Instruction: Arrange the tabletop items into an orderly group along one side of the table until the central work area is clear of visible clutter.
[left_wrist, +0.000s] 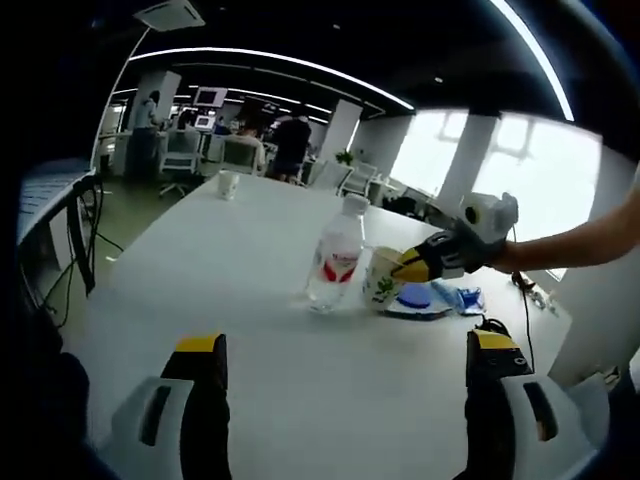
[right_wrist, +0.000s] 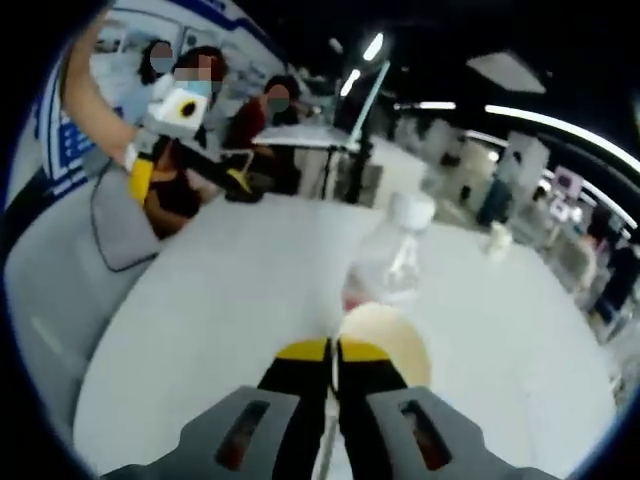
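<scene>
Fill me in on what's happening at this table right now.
A person is tidying a white table with a gripper in each hand. The right gripper is shut on the rim of a paper cup, right beside a clear water bottle that stands upright. The left gripper hangs open over bare tabletop, holding nothing. A blue and white item lies behind the cup, and another cup stands at the far end.

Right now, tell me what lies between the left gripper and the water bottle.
Bare white table: in the left gripper view nothing lies between the open left gripper and the water bottle.
</scene>
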